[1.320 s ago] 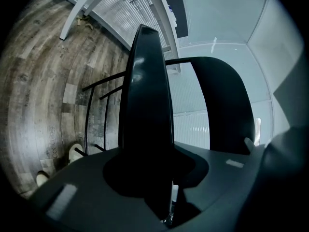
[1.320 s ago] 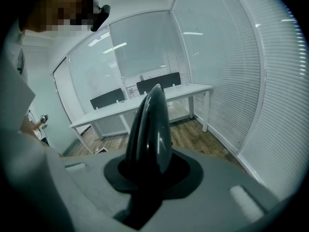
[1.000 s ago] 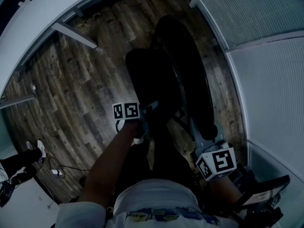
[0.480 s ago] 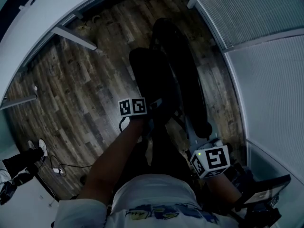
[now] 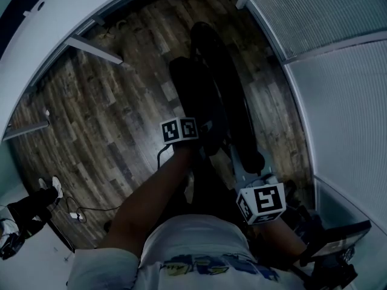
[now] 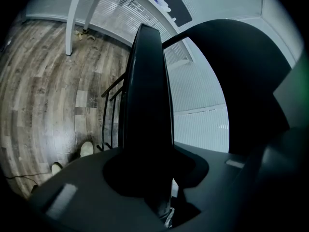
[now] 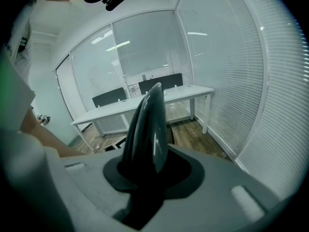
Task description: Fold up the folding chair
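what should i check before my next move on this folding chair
1. left gripper clamped on seat edge: ok
2. right gripper clamped on backrest top edge: ok
3. seat flat against backrest: not ok, a gap shows between them
4. legs folded in: cannot tell, mostly hidden
5. trip hazards near the chair: ok, the cable and a bystander's shoes lie apart from it, off to the left on the floor
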`<state>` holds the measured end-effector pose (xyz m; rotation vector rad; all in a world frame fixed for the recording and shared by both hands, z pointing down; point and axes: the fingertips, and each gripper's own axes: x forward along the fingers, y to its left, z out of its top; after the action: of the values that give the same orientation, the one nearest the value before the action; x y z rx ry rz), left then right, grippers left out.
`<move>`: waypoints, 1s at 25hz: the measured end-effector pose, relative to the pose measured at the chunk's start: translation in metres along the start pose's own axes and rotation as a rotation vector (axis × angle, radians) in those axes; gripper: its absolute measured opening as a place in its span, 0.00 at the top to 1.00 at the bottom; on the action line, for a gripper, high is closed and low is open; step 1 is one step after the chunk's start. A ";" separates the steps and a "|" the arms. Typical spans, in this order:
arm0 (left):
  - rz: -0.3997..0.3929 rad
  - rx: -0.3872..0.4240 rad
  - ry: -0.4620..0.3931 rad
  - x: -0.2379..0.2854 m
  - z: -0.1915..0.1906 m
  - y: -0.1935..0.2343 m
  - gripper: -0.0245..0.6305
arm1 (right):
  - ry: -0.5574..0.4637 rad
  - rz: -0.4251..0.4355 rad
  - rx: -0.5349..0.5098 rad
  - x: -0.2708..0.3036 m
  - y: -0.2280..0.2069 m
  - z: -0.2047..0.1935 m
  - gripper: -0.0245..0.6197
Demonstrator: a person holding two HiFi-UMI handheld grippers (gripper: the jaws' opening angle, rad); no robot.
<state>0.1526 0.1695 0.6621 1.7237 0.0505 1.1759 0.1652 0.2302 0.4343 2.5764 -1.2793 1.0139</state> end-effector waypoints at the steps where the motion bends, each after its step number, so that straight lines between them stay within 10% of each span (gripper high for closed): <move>1: 0.008 -0.001 0.001 0.002 0.000 -0.002 0.78 | 0.002 -0.001 -0.001 0.000 -0.001 0.000 0.83; 25: 0.159 -0.075 -0.008 0.022 0.017 -0.042 0.78 | 0.034 0.041 -0.102 0.015 0.020 0.028 0.82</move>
<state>0.1954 0.1899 0.6458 1.6902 -0.1358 1.2706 0.1710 0.1971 0.4178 2.4571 -1.3433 0.9688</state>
